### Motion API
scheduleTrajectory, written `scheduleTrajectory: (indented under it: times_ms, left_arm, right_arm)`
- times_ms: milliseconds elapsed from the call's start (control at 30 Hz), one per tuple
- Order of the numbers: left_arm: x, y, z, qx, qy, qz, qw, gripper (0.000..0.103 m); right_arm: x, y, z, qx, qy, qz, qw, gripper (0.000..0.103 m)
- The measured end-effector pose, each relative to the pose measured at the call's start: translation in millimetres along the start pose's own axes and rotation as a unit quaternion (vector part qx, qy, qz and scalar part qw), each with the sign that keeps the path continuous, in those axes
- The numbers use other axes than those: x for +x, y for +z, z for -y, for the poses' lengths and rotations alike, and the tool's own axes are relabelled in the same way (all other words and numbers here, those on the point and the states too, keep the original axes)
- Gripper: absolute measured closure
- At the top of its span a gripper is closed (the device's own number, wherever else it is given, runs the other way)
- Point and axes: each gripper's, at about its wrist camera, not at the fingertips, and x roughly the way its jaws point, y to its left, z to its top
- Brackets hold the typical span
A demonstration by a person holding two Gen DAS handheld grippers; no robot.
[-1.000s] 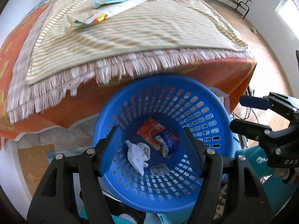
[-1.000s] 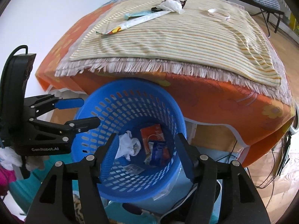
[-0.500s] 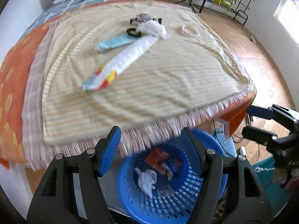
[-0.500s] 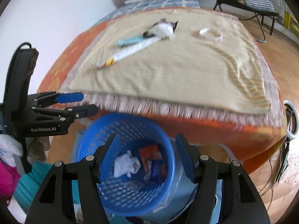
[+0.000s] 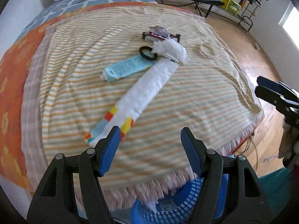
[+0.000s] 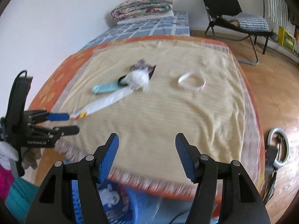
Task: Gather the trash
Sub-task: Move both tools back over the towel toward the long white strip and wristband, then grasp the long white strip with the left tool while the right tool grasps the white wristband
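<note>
Trash lies on a striped cream blanket point(image 5: 186, 97) over a bed: a long white wrapper with coloured ends point(image 5: 138, 97) point(image 6: 104, 102), a light blue tube point(image 5: 127, 69) point(image 6: 104, 88), a crumpled white tissue point(image 5: 171, 49) point(image 6: 138, 78), a black ring point(image 5: 147, 53), a foil wrapper point(image 5: 158, 34) point(image 6: 142, 66) and a white band point(image 5: 207, 49) point(image 6: 192, 80). My left gripper point(image 5: 149, 141) point(image 6: 63, 123) hovers open over the blanket's near edge, close to the long wrapper's coloured end. My right gripper point(image 6: 146, 145) point(image 5: 261, 85) is open too, nothing between its pads. A blue basket point(image 5: 168, 211) point(image 6: 119, 199) holding trash sits below the bed edge.
An orange bedcover point(image 5: 11, 93) lies under the blanket, a folded quilt point(image 6: 142, 5) at the bed's far end. A black folding chair point(image 6: 233, 22) stands on the wooden floor point(image 6: 276, 93) at the right. A ring light point(image 6: 278, 149) is beside the bed.
Both grippers rose from above the blue basket and moved forward over the bed. The basket slid to the bottom of both views and the trash on the blanket came closer.
</note>
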Motion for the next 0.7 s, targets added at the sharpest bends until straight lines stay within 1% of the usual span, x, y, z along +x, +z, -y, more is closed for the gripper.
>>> scheduleTrajectory:
  times_ms: [133,267,400,500,567,700]
  left_arm:
    - [9.9,19.0,-6.8,-0.008,0.005,0.003,1.0000,0.034]
    - [23.3,33.9,-9.2,-0.003,0.013,0.003,0.9999,0.034]
    - [40.0,45.4,-14.6,-0.010,0.010,-0.008,0.9999,0.034]
    - [50.1,49.7,-15.4,-0.013,0.004,-0.017,0.9998,0.034]
    - [55.5,49.8,-12.3,-0.004,0.004,-0.025,0.9997,0.034]
    - [62.3,45.8,0.4,0.030,0.026,-0.029,0.9988,0.034]
  right_arm:
    - [19.4,27.2,10.0,-0.015,-0.012,0.002,1.000,0.041]
    - [40.5,48.9,23.1,-0.013,-0.024,-0.003,1.000,0.041]
    - [64.5,63.2,39.3,0.002,-0.024,-0.021,0.999,0.041]
    - [75.9,67.4,45.1,0.010,-0.027,-0.028,0.999,0.041]
    - [83.6,70.1,48.5,0.014,-0.026,-0.032,0.999,0.041]
    - [98.1,73.4,50.0,0.008,-0.036,-0.042,0.998,0.041]
